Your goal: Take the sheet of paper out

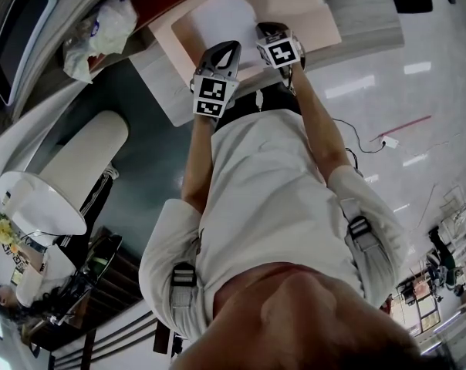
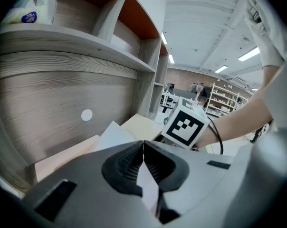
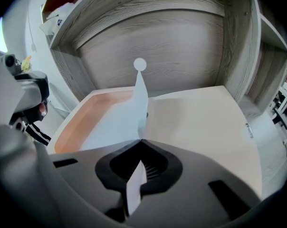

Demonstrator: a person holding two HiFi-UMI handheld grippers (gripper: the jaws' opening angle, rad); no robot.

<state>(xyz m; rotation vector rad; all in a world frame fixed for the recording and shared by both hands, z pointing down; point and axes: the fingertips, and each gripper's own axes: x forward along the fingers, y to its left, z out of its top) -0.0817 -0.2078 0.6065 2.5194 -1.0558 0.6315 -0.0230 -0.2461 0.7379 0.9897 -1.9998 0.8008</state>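
Your right gripper (image 3: 140, 141) has its jaws pinched together on the sheet of paper (image 3: 116, 120), whose edge runs back between them. Straight ahead, the sheet's corner stands up toward a white dot (image 3: 139, 64) on the wooden back wall (image 3: 191, 46). Ahead-left, an orange folder (image 3: 76, 120) lies under the sheet.

Sheet of paper (image 3: 117, 120) lies on the left half of the folder (image 3: 200, 122), which sits on the tabletop (image 1: 160, 87) under the shelf (image 2: 77, 39). Bag (image 2: 27, 11) is up on that shelf, off left. The left hand-held gripper (image 1: 230, 48) and right hand-held gripper (image 1: 268, 29) are side by side at the sheet's near edge.
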